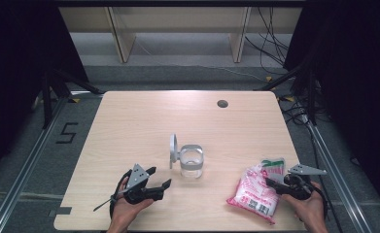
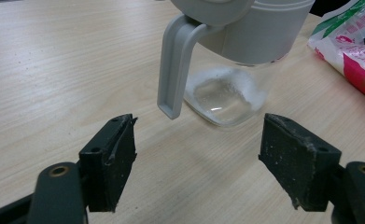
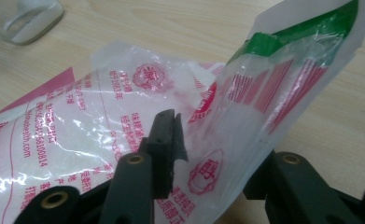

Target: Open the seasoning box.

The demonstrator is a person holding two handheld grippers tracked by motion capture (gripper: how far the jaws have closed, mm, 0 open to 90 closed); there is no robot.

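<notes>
Lying by the glass jar (image 1: 192, 163), the bag (image 1: 254, 193) holds white granules.

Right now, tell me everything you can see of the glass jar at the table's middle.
The jar is clear glass, squarish at the base, with a grey plastic collar and a hinged grey lid flipped open and standing upright at its left. It stands upright on the wooden table. A little white powder lies around its bottom. Nothing touches it; the left tool sits open nearby.

Grey grommet (image 1: 222, 103) at far table (image 1: 129, 126) edge, cables (image 1: 270, 43) behind.
</notes>
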